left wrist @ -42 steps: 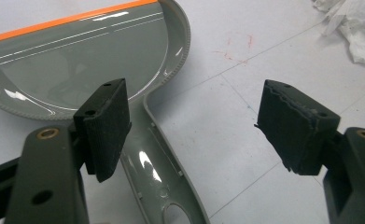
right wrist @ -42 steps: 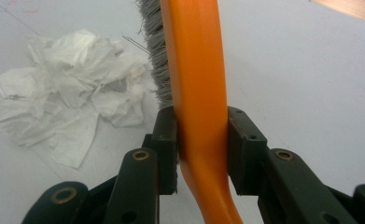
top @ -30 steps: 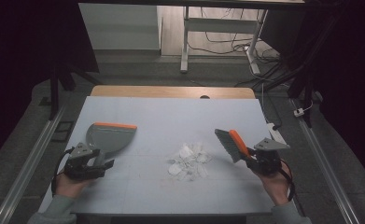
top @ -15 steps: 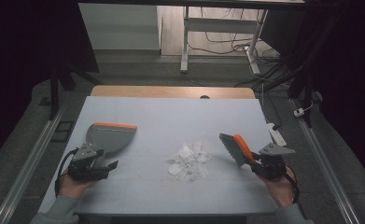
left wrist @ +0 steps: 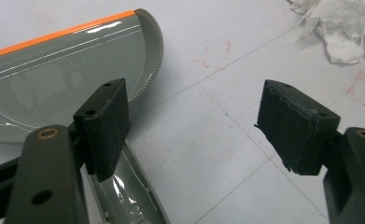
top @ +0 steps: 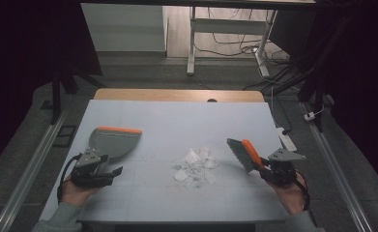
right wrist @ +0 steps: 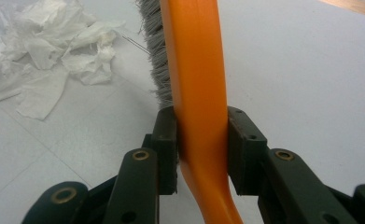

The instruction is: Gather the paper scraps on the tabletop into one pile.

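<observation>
Gripping the orange brush (right wrist: 196,70), the right tongs (right wrist: 201,149) sit right of the paper scraps (top: 195,164); left tongs (left wrist: 203,126) gape over the dustpan (top: 111,141) handle.

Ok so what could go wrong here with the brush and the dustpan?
The left tongs are open beside the dustpan handle, not gripping it, so the pan may slide if paper is swept against it. The paper scraps are light and crumpled; a quick stroke could scatter them across the table. The right tongs pinch the brush on its narrow handle, so it might twist under pressure.
</observation>
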Demonstrator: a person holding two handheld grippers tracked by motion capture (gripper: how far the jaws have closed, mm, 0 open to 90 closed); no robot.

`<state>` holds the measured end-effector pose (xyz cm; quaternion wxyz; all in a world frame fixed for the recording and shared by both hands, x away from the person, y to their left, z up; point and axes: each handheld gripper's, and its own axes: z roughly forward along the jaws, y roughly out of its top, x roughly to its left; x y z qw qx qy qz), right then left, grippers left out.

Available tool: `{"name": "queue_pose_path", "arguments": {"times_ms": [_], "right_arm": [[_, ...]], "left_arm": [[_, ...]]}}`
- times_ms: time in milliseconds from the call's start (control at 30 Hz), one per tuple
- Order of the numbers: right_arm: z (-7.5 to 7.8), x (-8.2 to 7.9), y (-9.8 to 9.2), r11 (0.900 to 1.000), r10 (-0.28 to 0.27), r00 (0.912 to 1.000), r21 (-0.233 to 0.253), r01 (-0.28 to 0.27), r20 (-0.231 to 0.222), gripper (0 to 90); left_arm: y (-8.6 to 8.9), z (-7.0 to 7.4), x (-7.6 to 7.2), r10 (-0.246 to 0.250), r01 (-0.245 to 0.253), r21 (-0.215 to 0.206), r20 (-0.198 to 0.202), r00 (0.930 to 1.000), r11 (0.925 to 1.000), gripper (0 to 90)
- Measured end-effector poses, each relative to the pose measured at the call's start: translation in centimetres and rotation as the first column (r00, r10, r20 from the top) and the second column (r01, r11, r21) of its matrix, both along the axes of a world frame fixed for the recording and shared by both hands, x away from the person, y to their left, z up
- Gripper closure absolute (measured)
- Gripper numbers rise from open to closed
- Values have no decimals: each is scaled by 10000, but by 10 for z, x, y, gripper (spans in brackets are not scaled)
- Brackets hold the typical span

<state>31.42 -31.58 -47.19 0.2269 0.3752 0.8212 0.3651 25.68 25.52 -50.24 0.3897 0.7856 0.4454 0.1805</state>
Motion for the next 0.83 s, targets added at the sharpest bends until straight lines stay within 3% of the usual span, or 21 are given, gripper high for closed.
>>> {"name": "queue_pose_path", "arguments": {"times_ms": [833], "right_arm": [[1, -1, 2, 9999, 107, 9999, 79, -107, 64, 674]], "left_arm": [[0, 0, 0, 15, -15, -3, 2, 10000, 10000, 264]]}}
